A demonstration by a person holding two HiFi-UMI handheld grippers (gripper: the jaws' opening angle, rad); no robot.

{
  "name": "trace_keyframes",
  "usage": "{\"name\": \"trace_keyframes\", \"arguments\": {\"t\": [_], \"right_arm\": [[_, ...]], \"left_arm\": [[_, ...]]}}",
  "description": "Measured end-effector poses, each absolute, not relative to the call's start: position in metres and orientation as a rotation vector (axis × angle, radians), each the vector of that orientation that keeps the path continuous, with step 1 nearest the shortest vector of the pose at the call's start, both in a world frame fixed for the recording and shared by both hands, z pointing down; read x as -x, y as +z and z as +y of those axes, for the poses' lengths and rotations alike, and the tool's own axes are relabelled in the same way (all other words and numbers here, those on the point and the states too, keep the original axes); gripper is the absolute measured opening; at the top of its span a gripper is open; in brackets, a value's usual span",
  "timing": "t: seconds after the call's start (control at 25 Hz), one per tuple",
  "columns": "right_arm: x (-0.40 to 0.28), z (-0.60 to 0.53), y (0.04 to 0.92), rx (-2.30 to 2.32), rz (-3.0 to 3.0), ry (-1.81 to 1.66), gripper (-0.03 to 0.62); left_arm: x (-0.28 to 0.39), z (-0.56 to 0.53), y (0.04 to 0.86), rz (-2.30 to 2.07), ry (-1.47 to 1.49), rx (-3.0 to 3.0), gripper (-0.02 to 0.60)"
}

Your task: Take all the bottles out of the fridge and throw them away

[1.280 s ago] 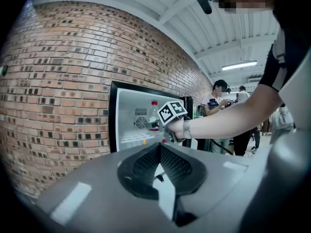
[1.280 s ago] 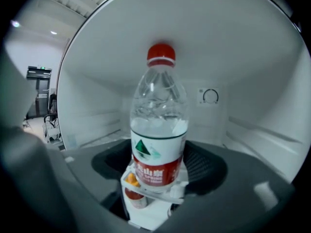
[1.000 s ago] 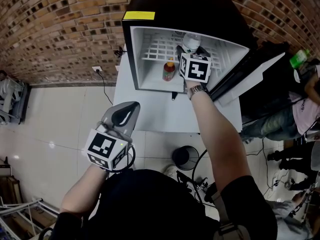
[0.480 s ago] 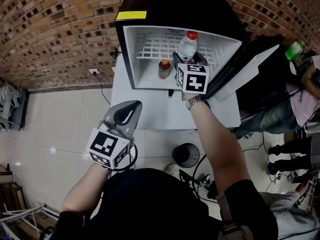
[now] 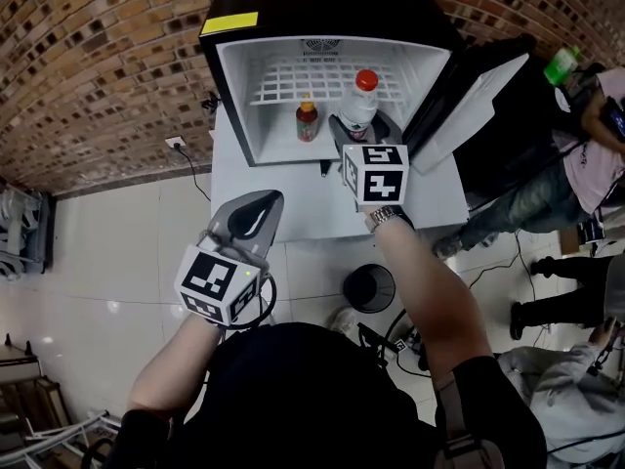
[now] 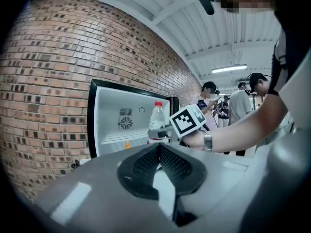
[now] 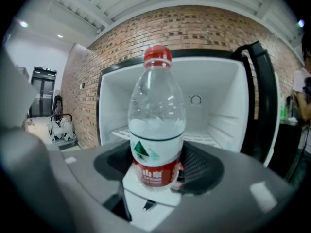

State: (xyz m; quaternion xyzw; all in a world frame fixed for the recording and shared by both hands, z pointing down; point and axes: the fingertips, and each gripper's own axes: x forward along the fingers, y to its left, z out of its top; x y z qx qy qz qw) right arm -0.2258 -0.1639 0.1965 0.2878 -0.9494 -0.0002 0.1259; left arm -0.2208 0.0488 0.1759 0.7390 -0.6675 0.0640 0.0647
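Your right claw (image 7: 156,171) holds the water bottle (image 7: 156,130) at the fridge (image 5: 244,96) mouth; left claw (image 6: 159,149) closed, empty. Next, likely: bin (image 5: 369,288) at six o'clock.

Clear plastic water bottle w/ red cap (image 7: 156,130), red-and-green label, is standing upright, clamped btwn the right gripper's (image 5: 358,130) jaws just outside the black mini fridge (image 5: 239,86), whose door is hanging open. Small bottle w/ orange cap (image 5: 307,122) is standing upright inside, left of centre. Round black bin (image 5: 369,287) is sitting on the floor below.
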Motion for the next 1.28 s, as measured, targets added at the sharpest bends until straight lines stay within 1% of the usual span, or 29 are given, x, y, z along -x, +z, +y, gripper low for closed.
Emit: {"name": "trace_keyframes", "arguments": {"t": [0.32, 0.8, 1.0, 1.28], "right_arm": [[0.168, -0.135, 0.228, -0.862, -2.730, 0.012, 0.298], [0.079, -0.109, 0.327, -0.894, -2.588, 0.109, 0.298], [0.044, -0.093, 0.360, -0.916, -2.541, 0.164, 0.297], [0.001, -0.071, 0.404, -0.966, -2.479, 0.273, 0.298]], "left_arm": [[0.190, 0.044, 0.185, -1.916, 0.217, -2.306, 0.003], [0.148, 0.012, 0.202, -1.703, 0.298, -2.405, 0.003], [0.117, -0.001, 0.230, -1.593, 0.378, -2.444, 0.003], [0.063, -0.011, 0.295, -1.377, 0.509, -2.462, 0.003]]}}
